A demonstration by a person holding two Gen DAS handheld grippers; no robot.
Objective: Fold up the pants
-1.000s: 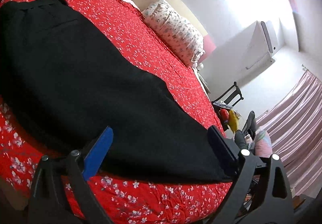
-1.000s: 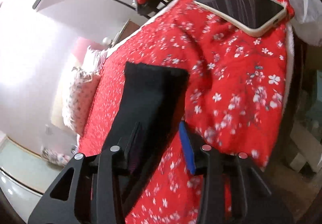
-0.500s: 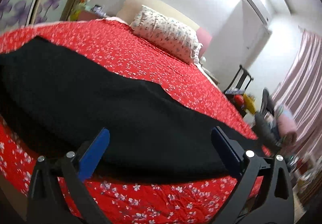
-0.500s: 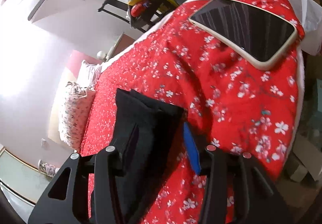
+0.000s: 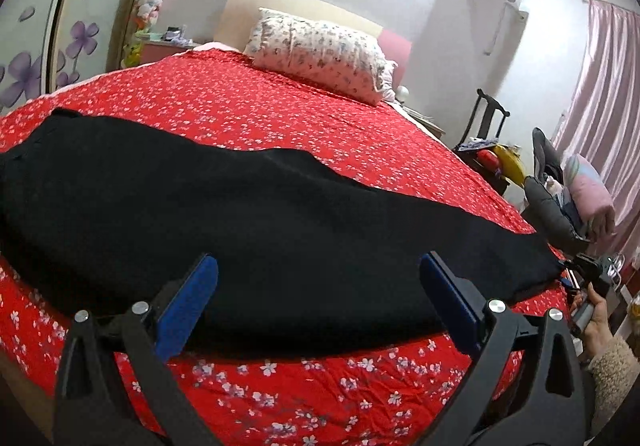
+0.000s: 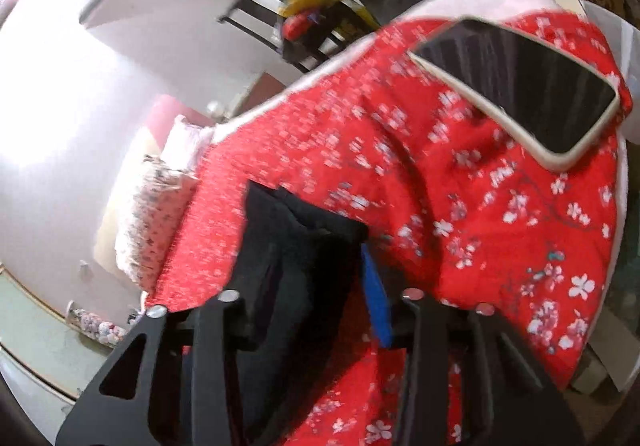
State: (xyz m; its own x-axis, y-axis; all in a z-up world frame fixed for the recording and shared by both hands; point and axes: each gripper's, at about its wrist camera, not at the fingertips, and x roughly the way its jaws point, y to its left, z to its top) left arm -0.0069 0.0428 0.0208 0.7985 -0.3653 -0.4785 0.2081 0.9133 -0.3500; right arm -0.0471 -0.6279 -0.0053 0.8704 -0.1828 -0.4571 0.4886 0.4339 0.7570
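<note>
Black pants (image 5: 248,221) lie flat and long across a red flowered bedspread (image 5: 280,117), waist at the left, leg ends at the right. My left gripper (image 5: 320,298) is open and empty, its blue pads either side of the pants' near edge. In the right wrist view the leg ends (image 6: 292,246) sit between the fingers of my right gripper (image 6: 312,294), with a blue pad (image 6: 376,298) at their right side; the jaws look narrow but I cannot tell if they pinch the cloth. The right gripper also shows at the far right in the left wrist view (image 5: 588,274).
A phone (image 6: 520,93) lies on the bedspread's corner near the leg ends. A flowered pillow (image 5: 320,53) is at the headboard. A chair with clothes (image 5: 560,197) stands beside the bed on the right. Pink curtains (image 5: 608,93) hang behind it.
The left gripper has swung and levelled out, now looking along the pants toward the pillow. The right gripper has moved closer over the leg ends, toward the phone.
</note>
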